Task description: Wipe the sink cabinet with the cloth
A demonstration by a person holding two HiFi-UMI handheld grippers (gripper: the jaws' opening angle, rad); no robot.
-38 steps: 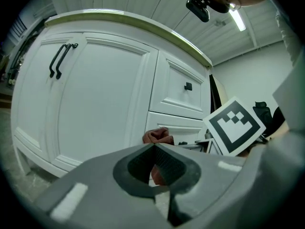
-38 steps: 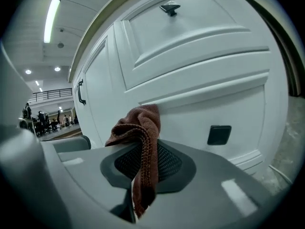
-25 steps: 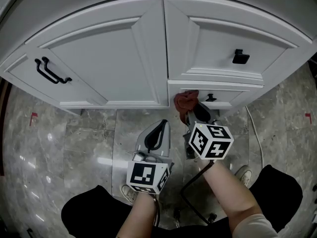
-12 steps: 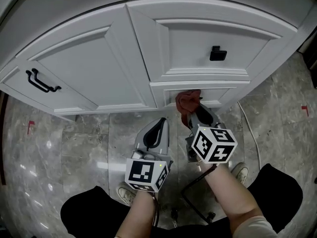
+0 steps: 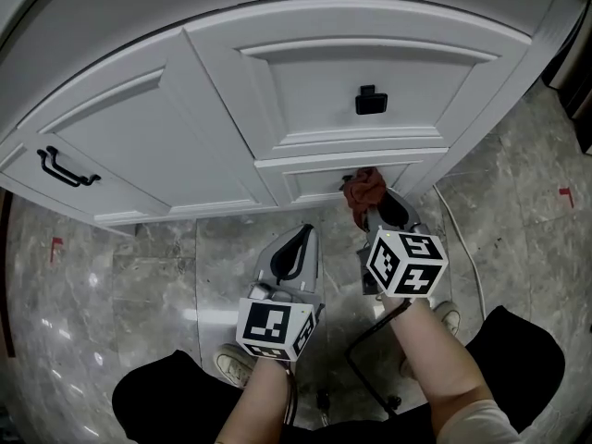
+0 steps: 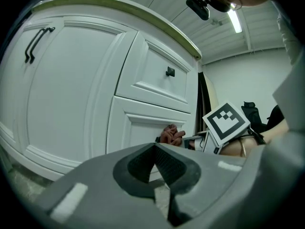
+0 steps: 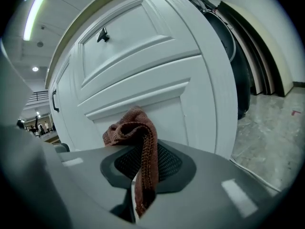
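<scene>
The white sink cabinet (image 5: 231, 109) curves across the top of the head view, and its lower right drawer (image 5: 324, 179) sits just above the floor. My right gripper (image 5: 368, 213) is shut on a reddish-brown cloth (image 5: 363, 191) and holds it against that drawer front. Seen from the right gripper view, the cloth (image 7: 135, 137) bunches over the shut jaws and a strip of it hangs down between them, with the drawer panel (image 7: 157, 113) right behind. My left gripper (image 5: 301, 241) hangs lower left of the cloth, shut and empty. From the left gripper view, the cloth (image 6: 171, 135) touches the drawer.
A black square knob (image 5: 370, 101) is on the upper drawer and a black bar handle (image 5: 67, 168) on the left door. A white cable (image 5: 462, 239) runs over the grey marble floor (image 5: 120, 285) at the right. A dark object (image 7: 224, 46) stands beside the cabinet's right end.
The right gripper has carried the cloth rightward along the lower drawer front. My view has shifted right too, so the cabinet has slid left in the picture. The left gripper has barely moved.
</scene>
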